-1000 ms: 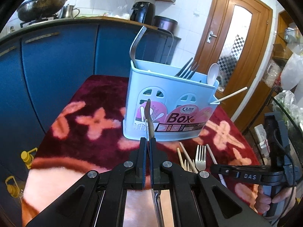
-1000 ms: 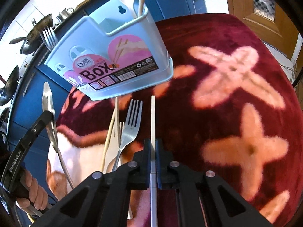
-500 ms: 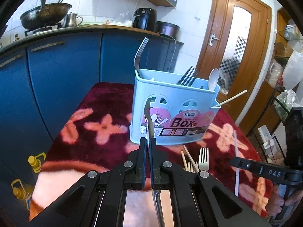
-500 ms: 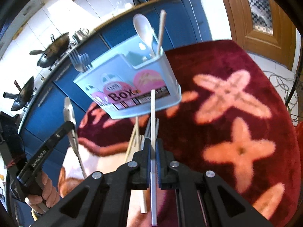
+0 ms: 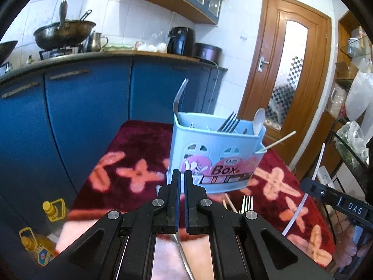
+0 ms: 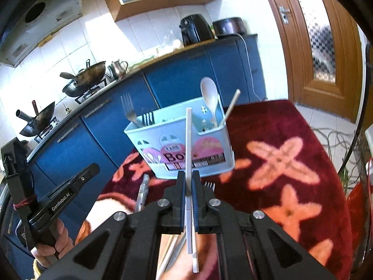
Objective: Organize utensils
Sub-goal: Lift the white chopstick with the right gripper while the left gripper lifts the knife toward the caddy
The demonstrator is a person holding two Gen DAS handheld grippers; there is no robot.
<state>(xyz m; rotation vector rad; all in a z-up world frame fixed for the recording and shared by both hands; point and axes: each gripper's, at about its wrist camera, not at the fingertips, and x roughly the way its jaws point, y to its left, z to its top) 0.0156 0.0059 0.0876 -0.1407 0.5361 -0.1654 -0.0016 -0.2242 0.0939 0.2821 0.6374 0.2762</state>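
A light blue utensil box [image 5: 216,154] stands on the red flowered cloth and holds forks, a white spoon [image 5: 259,120] and a chopstick. It also shows in the right wrist view [image 6: 179,149]. My left gripper [image 5: 182,179] has its jaws nearly closed with a slim gap; a metal utensil [image 5: 184,254] hangs below it, its handle also showing in the right wrist view [image 6: 142,192]. My right gripper [image 6: 188,182] is shut on a white chopstick [image 6: 188,144], held upright in front of the box.
A fork [image 5: 247,204] and chopsticks [image 5: 229,205] lie on the cloth [image 5: 139,149] before the box. Blue cabinets [image 5: 81,116] stand behind, a wooden door [image 5: 289,74] to the right. Oil bottles [image 5: 39,245] stand on the floor at left.
Both grippers have risen and tilted up. The metal utensil has slid down through the left jaws, its tip no longer above them. The right gripper lifted the white chopstick higher.
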